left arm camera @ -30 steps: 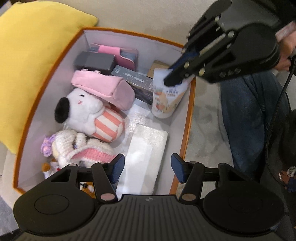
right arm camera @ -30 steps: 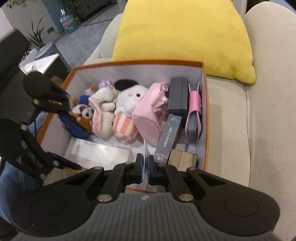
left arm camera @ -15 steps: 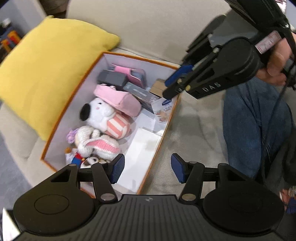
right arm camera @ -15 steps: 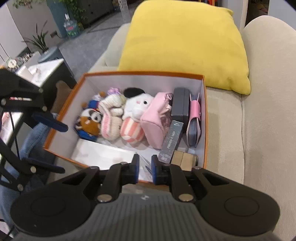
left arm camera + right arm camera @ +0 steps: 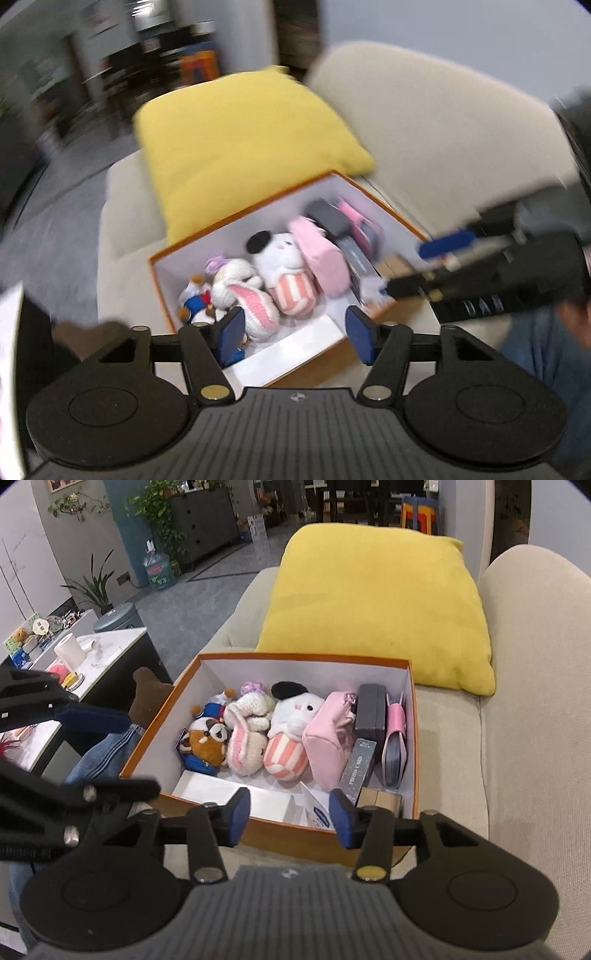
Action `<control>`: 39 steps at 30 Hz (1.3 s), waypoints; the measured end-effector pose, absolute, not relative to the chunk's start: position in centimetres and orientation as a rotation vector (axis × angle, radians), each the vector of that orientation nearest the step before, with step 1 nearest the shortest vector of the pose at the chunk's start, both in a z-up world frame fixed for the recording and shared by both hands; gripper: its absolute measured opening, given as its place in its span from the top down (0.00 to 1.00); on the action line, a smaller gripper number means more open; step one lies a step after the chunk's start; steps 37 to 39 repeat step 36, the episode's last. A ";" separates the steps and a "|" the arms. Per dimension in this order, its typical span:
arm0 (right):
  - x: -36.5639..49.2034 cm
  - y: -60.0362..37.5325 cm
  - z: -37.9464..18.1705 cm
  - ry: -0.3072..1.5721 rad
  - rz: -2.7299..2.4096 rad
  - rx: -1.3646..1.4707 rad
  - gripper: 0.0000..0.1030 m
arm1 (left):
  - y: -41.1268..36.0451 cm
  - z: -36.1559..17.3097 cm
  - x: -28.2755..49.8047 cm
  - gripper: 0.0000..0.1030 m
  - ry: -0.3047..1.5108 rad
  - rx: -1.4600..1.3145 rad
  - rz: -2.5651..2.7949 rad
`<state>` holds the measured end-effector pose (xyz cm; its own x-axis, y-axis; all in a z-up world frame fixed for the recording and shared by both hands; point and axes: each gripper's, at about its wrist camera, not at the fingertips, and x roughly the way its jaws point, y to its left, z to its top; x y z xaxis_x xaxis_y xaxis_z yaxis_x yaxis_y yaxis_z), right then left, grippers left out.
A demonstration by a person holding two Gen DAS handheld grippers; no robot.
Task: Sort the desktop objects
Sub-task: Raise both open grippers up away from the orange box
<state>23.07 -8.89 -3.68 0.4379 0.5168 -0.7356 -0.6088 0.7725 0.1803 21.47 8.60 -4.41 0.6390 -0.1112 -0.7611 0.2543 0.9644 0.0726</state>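
- Left wrist view, blurred: my left tool (image 5: 295, 328) hangs over the near edge of the orange box (image 5: 255, 218), its jaws opening wide with nothing pinched between them.
- The box sits on the beige sofa (image 5: 443, 147), and the yellow cushion (image 5: 243, 147) leans just behind its far wall.
- Inside the box I make out the white plush (image 5: 282, 249), a pink pouch (image 5: 325, 258) beside it, and a white flat box (image 5: 291, 350) along the near wall.
- My right tool (image 5: 413, 267) reaches in from the right, over the box's right rim.
- Grey floor and dark furniture smear past on the left; the sofa seat right of the box is bare.
- Right wrist view, sharp: my right tool (image 5: 288, 818) stands over the box's near wall (image 5: 295, 834), jaws opening, nothing gripped; a printed packet (image 5: 316, 808) lies just below them inside the box.
- The box (image 5: 413, 738) is packed: raccoon plush (image 5: 208, 744), knitted doll (image 5: 245, 738), white plush (image 5: 291, 716), pink pouch (image 5: 325, 746), dark case (image 5: 371, 712).
- My left tool (image 5: 107, 753) shows at the left, beside the box's left edge.
- A white counter (image 5: 96, 657) with small items stands far left; open grey floor runs behind the sofa.
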 end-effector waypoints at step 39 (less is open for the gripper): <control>21.3 -8.1 -9.8 0.707 0.628 -0.089 0.19 | 9.6 -12.6 21.1 0.19 0.777 -0.073 0.133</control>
